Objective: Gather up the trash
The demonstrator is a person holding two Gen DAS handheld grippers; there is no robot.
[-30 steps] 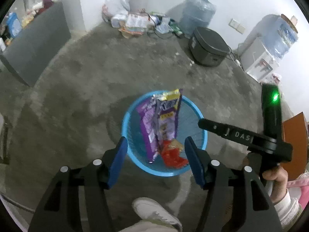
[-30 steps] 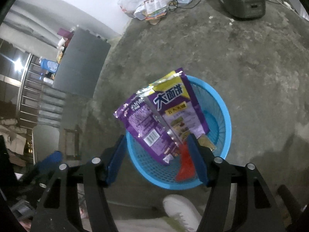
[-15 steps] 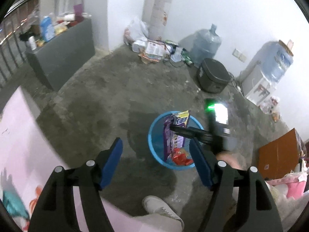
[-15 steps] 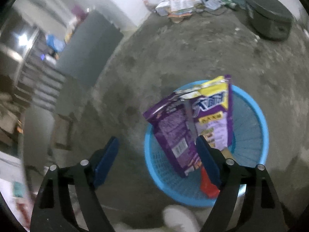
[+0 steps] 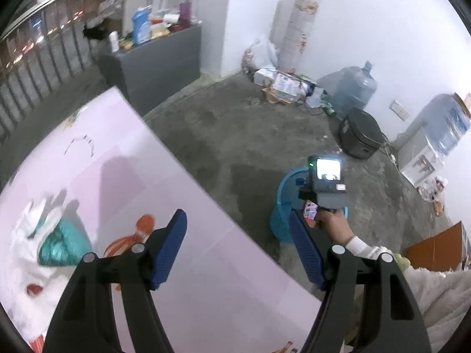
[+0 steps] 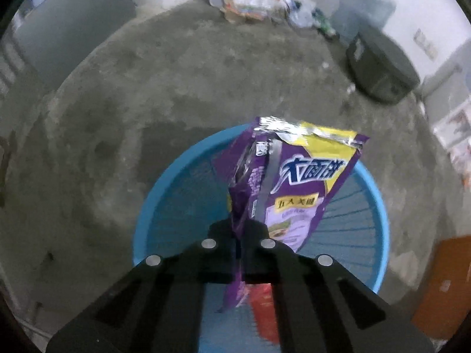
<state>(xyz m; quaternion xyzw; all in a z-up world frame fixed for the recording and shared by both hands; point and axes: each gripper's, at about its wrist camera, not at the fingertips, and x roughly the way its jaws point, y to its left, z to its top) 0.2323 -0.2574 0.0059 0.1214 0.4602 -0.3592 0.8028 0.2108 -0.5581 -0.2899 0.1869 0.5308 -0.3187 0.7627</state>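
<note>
A blue mesh basket (image 6: 164, 194) stands on the concrete floor and holds a tall purple and yellow snack bag (image 6: 300, 182) and a red wrapper (image 6: 265, 309). My right gripper (image 6: 238, 235) is shut on the purple bag's lower edge, above the basket. In the left wrist view the basket (image 5: 282, 182) sits low beside a pink table (image 5: 132, 176), partly hidden by the hand (image 5: 332, 223) holding the right tool. My left gripper (image 5: 237, 220) is open and empty over the table's edge. A teal wad (image 5: 61, 247) and white crumpled paper (image 5: 26, 235) lie on the table at the left.
A black rice cooker (image 5: 359, 135), a water jug (image 5: 353, 91) and a litter pile (image 5: 285, 82) line the far wall. A grey cabinet (image 5: 159, 61) stands at the back left, and an orange box (image 5: 435, 250) at the right.
My left gripper rose and swung left from the basket to the pink table. My right gripper dropped toward the basket and shut on the purple bag.
</note>
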